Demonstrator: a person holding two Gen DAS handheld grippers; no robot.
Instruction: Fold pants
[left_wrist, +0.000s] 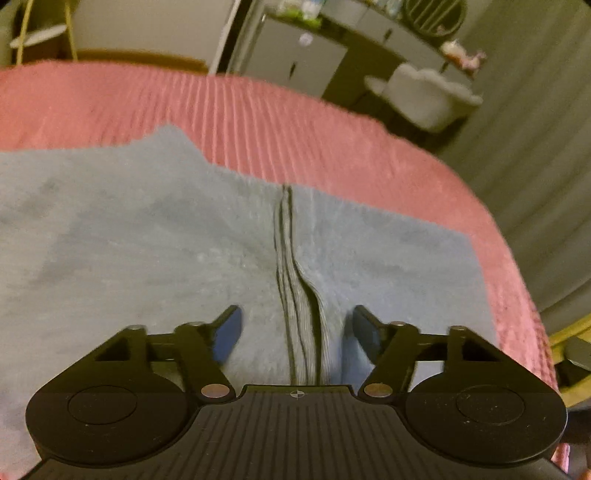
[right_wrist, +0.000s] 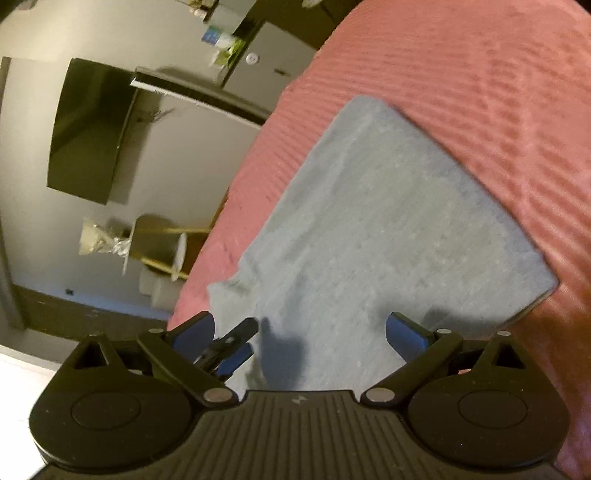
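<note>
Grey fleece pants (left_wrist: 155, 236) lie folded flat on a pink ribbed bedspread (left_wrist: 295, 122); a ribbed waistband edge (left_wrist: 295, 295) runs up the middle in the left wrist view. The left gripper (left_wrist: 297, 332) hovers over that edge, jaws apart, nothing between them. The right gripper (right_wrist: 301, 332) hovers over the near end of the pants, jaws wide apart and empty, the left gripper's fingertips visible beside its left finger. A dark TV (right_wrist: 88, 129) hangs on the far wall.

place: home bedroom | evidence: bed with pink ribbed bedspread (left_wrist: 295, 122), wall-mounted TV (right_wrist: 88, 129), white cabinet (left_wrist: 295, 62)
</note>
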